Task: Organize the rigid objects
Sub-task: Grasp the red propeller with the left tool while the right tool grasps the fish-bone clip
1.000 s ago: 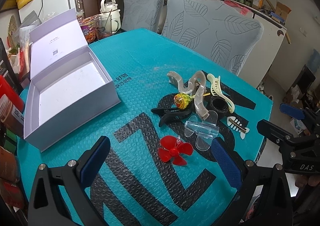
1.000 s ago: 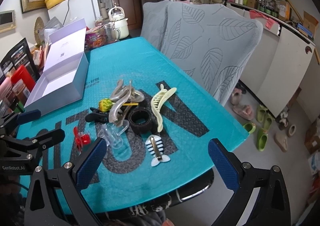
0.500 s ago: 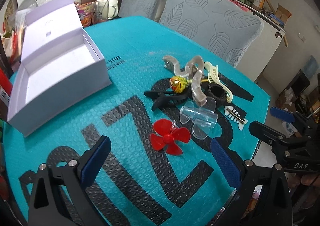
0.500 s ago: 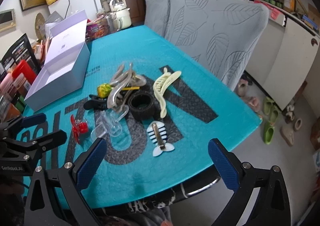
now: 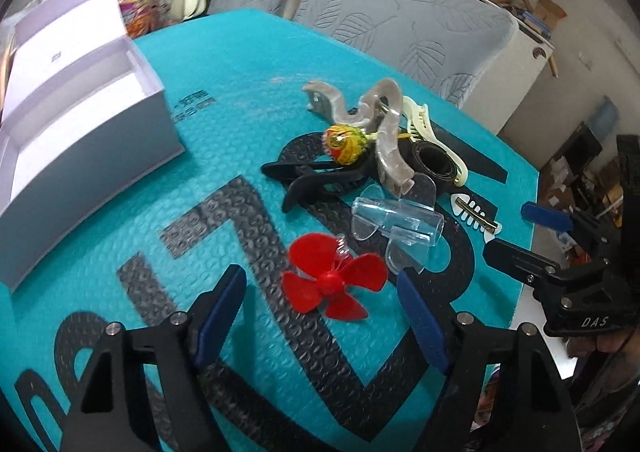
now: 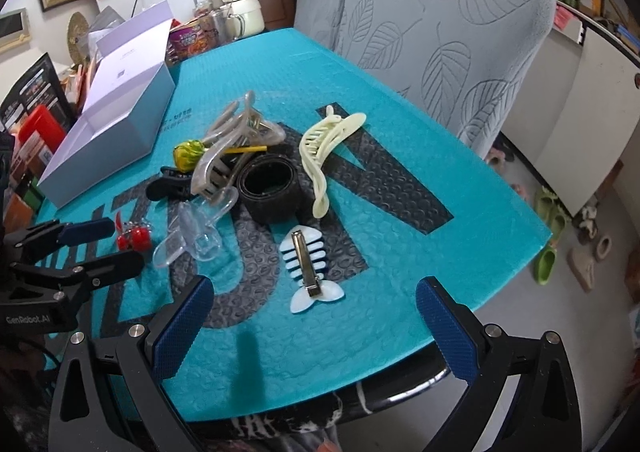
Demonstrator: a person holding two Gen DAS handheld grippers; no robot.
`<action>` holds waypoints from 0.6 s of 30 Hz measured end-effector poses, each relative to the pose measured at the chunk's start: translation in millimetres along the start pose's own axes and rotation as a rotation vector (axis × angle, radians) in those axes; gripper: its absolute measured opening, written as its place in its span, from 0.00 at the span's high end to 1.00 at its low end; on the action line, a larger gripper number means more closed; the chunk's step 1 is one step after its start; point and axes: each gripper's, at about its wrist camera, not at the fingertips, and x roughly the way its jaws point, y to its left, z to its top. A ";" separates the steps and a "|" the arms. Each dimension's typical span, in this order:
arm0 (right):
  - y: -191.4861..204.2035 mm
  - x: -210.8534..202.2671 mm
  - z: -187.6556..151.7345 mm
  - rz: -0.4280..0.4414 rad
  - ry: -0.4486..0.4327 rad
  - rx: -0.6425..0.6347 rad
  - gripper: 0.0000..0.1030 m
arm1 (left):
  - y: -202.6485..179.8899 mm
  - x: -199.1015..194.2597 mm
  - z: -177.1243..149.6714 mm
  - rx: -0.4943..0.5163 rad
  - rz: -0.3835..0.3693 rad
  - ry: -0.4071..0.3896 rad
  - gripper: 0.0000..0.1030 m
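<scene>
Teal bubble matting with big black letters covered the bench [image 6: 400,132], and two grey leaf-patterned chairs [image 6: 440,32] stood along its far edge. Near the middle lay the jumble of small things: a red propeller [image 5: 332,282] nearest the left gripper [image 5: 320,316], whose jaws stood wide apart on either side of it, gripping nothing. Just beyond the propeller sat a clear plastic plane [image 5: 400,224], then a black claw clip [image 5: 316,180], a wrapped lollipop [image 5: 344,139] and a translucent grey hair claw [image 5: 384,136] piled together, touching. A black ring [image 6: 270,188] lay beside them, with a cream banana clip [image 6: 324,156] along its right side. Closer to the bench's near edge, apart from the pile, lay a fishbone hair clip [image 6: 308,264], clasp up; the right gripper [image 6: 316,328] hovered over that near edge with jaws wide open and empty. Toward the left edge stood an open white box [image 5: 80,124], lid raised. A cream kettle [image 6: 240,4] stood by the far corner.
</scene>
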 end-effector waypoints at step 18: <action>10.2 18.1 -0.1 -0.090 -0.055 -0.129 0.37 | -7.4 4.8 4.0 0.047 0.018 -0.004 0.60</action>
